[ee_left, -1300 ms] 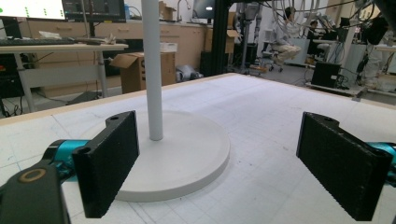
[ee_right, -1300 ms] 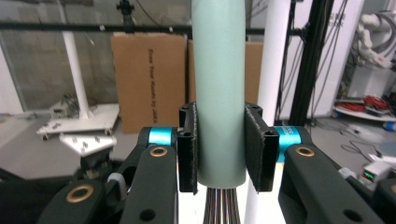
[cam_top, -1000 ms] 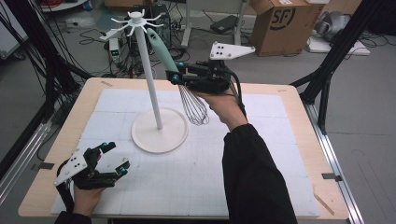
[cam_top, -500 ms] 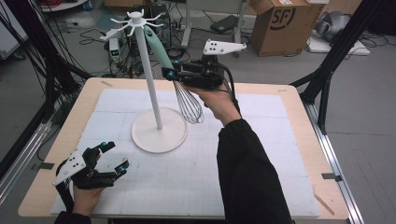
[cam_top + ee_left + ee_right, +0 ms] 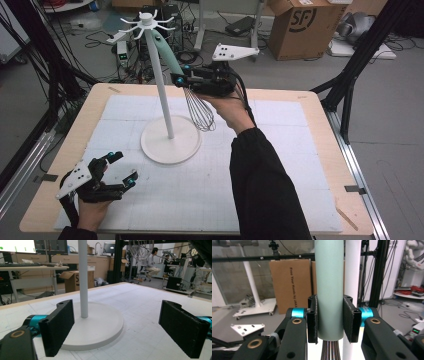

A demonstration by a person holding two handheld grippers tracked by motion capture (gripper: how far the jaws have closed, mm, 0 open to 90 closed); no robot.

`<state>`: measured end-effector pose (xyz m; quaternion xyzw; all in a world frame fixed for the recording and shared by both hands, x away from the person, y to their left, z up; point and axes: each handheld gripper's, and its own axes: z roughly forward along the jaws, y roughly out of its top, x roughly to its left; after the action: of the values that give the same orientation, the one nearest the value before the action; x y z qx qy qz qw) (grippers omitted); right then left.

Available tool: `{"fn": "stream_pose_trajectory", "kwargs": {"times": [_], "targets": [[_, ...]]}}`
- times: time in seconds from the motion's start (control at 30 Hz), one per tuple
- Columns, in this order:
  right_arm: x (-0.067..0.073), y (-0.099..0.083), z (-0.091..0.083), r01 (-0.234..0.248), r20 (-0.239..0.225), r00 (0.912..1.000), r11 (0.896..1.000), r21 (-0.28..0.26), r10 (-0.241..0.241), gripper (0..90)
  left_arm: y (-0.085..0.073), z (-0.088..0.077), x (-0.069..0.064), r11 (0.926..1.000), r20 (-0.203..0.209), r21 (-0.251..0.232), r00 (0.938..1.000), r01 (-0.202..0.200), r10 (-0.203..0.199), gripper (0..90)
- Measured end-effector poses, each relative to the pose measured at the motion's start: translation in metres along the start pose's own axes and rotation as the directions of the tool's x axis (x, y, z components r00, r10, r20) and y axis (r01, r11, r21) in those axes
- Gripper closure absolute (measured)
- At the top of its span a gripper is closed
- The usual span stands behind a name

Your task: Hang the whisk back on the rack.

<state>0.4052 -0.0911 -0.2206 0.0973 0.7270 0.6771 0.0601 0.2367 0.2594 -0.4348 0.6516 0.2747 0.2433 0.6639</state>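
Note:
A whisk (image 5: 200,107) with a pale green handle (image 5: 329,290) and wire loops hangs tilted beside the pole of a white hook stand (image 5: 159,85). The handle's top reaches up near the stand's hooks (image 5: 147,22). My right gripper (image 5: 181,80) is shut on the lower end of the handle, just above the wires; in the right gripper view both pads press the handle's sides. My left gripper (image 5: 120,167) rests open at the table's near left, its jaws wide apart, facing the stand's round base (image 5: 100,327).
A white gridded mat (image 5: 280,150) covers the wooden table (image 5: 345,165). Cardboard boxes (image 5: 300,25), cables and black frame posts stand beyond the far edge. The stand's round base (image 5: 170,145) occupies the mat's centre left.
My right gripper has lifted the whisk and carried it left, closer to the stand's pole, bringing the handle's top up toward the hooks. The left gripper has stayed put.

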Motion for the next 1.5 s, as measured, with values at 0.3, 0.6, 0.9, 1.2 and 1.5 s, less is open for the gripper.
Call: {"fn": "stream_pose_trajectory", "kwargs": {"times": [0.3, 0.6, 0.9, 1.2, 1.5], "targets": [[0.004, 0.001, 0.001, 0.034, 0.026, 0.9991, 0.999, 0.018, -0.034, 69.5, 0.0, 0.0, 0.0, 1.0, 0.0, 0.001, 1.0, -0.001, 0.001, 13.6], [0.015, 0.001, 0.003, 0.136, 0.102, 0.9848, 0.989, 0.049, -0.14, 60.5, 0.0, 0.001, 0.0, 1.0, 0.0, -0.002, 1.0, 0.002, -0.002, 13.6], [0.022, -0.002, -0.001, 0.138, 0.151, 0.9774, 0.988, 0.073, -0.147, 44.3, 0.0, 0.001, 0.0, 1.0, -0.001, -0.002, 1.0, 0.002, -0.002, 13.6], [0.026, -0.024, -0.018, 0.121, 0.156, 0.9793, 0.991, 0.059, -0.129, 44.6, -0.001, 0.001, -0.001, 1.0, -0.002, 0.005, 1.0, 0.001, -0.001, 13.7], [0.036, -0.047, -0.036, 0.118, 0.169, 0.977, 0.99, 0.078, -0.13, 44.3, -0.001, 0.001, -0.001, 1.0, -0.001, 0.008, 1.0, -0.005, 0.005, 13.7]]}}
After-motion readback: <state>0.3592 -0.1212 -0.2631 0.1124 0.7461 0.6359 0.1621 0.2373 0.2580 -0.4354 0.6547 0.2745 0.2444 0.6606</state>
